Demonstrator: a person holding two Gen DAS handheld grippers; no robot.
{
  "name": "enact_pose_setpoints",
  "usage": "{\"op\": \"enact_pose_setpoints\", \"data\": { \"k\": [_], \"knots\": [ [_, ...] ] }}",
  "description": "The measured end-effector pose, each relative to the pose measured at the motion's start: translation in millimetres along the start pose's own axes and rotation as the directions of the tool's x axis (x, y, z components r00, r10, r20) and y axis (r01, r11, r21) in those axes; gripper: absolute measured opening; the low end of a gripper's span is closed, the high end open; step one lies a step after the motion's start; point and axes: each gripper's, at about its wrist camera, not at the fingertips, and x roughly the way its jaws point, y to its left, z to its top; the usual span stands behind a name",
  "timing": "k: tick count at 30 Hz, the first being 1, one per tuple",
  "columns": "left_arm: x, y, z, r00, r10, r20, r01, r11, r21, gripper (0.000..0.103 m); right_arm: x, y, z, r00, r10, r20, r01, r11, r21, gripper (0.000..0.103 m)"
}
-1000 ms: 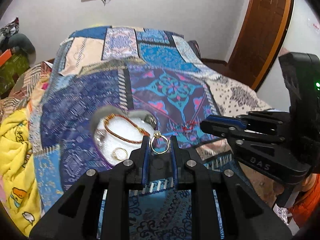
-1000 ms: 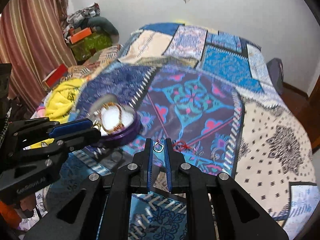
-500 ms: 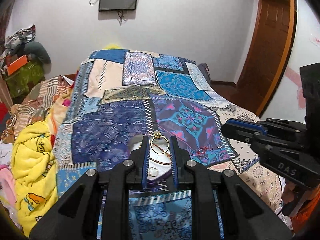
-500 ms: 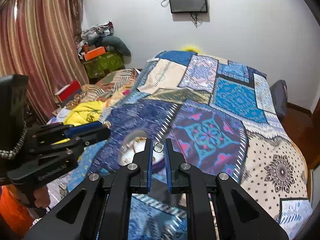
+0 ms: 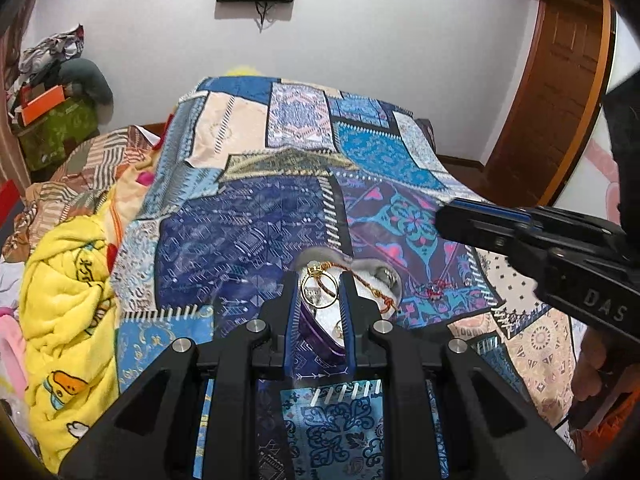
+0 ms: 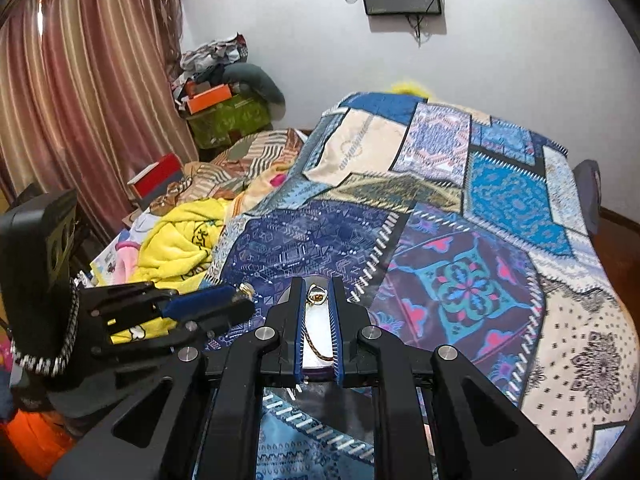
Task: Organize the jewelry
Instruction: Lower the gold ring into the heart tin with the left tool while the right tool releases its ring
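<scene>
My left gripper (image 5: 319, 280) is shut on a gold ring (image 5: 319, 291) and holds it above the purple heart-shaped jewelry box (image 5: 320, 336), which lies open on the bed with a braided bracelet (image 5: 370, 286) on its white lining. My right gripper (image 6: 317, 285) is shut on a small ring (image 6: 317, 295) over the same box (image 6: 318, 344). The left gripper also shows at the left of the right wrist view (image 6: 236, 302). The right gripper shows at the right of the left wrist view (image 5: 444, 220). A red thread piece (image 5: 430, 289) lies on the bedspread right of the box.
A patchwork bedspread (image 5: 248, 232) covers the bed. A yellow blanket (image 5: 64, 280) is bunched at the left. Boxes and clothes (image 6: 224, 104) are piled by the curtain. A wooden door (image 5: 560, 92) stands at the right.
Both grippers have tilted up and pulled back over the past second, then settled low over the box. Each still holds its ring.
</scene>
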Motion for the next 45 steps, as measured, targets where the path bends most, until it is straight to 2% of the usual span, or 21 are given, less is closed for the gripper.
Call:
{"op": "enact_pose_setpoints", "data": {
  "k": [11, 21, 27, 29, 36, 45],
  "knots": [
    [36, -5, -5, 0.998, -0.025, -0.056, 0.026, 1.000, 0.012, 0.018, 30, -6, -5, 0.997, 0.040, -0.069, -0.039, 0.999, 0.020, 0.010],
    [42, -4, -3, 0.995, -0.058, -0.075, 0.059, 0.998, 0.016, 0.018, 47, -17, -11, 0.988, 0.093, -0.124, -0.085, 0.994, 0.067, 0.010],
    [42, -6, -3, 0.996, -0.053, -0.072, 0.055, 0.998, 0.022, 0.018, 51, -17, -9, 0.982, 0.111, -0.153, -0.099, 0.992, 0.081, 0.013],
    [41, -8, -3, 0.996, -0.047, -0.071, 0.050, 0.998, 0.028, 0.018, 47, -20, -8, 0.983, 0.112, -0.148, -0.099, 0.991, 0.092, 0.017],
    [27, -8, 3, 0.999, -0.027, -0.046, 0.028, 0.999, 0.027, 0.018, 18, -32, 0, 0.994, 0.077, -0.083, -0.067, 0.991, 0.115, 0.018],
    [3, -24, 22, 0.999, -0.036, 0.012, 0.035, 0.999, 0.031, 0.018, -39, -57, 8, 0.998, -0.062, 0.010, 0.060, 0.989, 0.136, 0.019]
  ]
}}
